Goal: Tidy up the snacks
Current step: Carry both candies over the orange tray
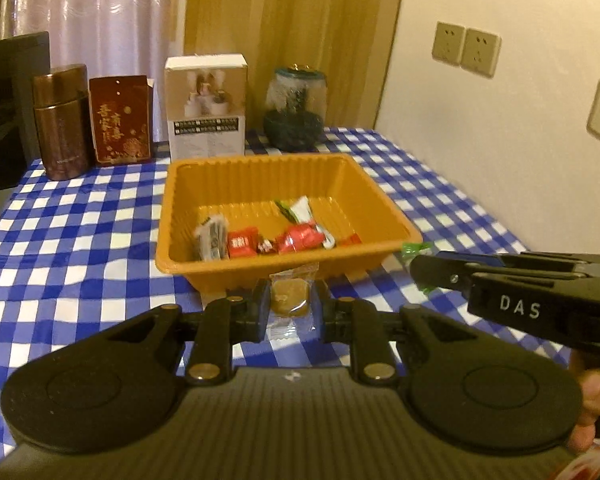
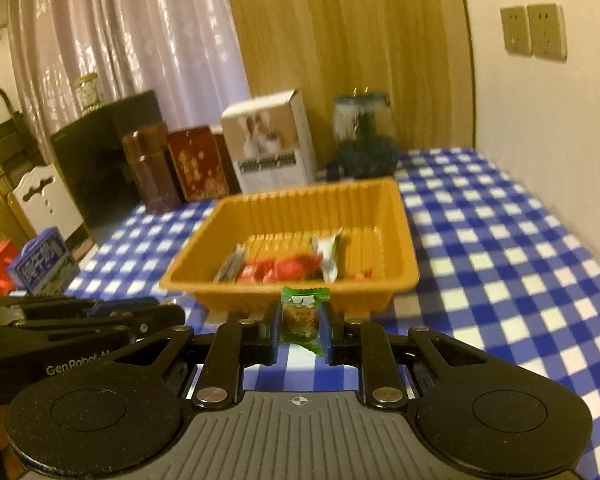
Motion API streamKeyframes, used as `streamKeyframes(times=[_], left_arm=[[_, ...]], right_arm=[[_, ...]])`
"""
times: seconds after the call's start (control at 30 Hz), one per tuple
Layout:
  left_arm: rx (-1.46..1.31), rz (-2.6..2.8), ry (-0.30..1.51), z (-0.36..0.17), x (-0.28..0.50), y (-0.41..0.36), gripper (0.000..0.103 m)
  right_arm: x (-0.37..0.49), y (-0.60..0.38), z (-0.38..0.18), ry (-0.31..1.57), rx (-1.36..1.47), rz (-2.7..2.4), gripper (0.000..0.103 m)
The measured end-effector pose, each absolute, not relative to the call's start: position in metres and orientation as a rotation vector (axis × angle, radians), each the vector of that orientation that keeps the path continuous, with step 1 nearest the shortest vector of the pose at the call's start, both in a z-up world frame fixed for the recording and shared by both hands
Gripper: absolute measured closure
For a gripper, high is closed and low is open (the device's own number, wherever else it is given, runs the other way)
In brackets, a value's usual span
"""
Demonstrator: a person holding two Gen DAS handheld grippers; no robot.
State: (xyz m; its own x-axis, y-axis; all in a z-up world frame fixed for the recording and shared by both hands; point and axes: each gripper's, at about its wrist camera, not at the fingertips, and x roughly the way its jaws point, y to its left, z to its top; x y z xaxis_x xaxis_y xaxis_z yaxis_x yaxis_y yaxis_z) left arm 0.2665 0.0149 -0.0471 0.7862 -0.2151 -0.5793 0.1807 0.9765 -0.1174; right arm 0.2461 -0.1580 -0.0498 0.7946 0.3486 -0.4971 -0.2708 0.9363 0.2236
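Both grippers are loaded up right now – the left gripper (image 1: 290, 304) is clamped tight on a clear-wrapped brown pastry (image 1: 290, 298), and the right gripper (image 2: 302, 322) is pinched shut on a little green-wrapped candy (image 2: 303, 312), both held up just in front of the near rim of the orange plastic tray (image 1: 260, 176). The tray sits on the blue-and-white checked tablecloth (image 1: 80, 232) and holds a handful of wrapped snacks (image 1: 292, 236) – red ones, a white-and-green one, a dark striped one – bunched toward its near side. Behind it there's a brown tin (image 1: 62, 120), a red box (image 1: 120, 120), a white carton (image 1: 206, 106) and a glass jar (image 1: 296, 108) lined up along the back.
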Motion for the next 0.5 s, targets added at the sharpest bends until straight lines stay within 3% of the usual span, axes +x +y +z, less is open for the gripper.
streamKeyframes(times=[0.5], left_arm=[[-0.083,-0.183,0.601,-0.030,0.294,0.022,0.084]], right_arm=[[0.271,-0.154,-0.022,0.493,0.174,0.296,0.083]])
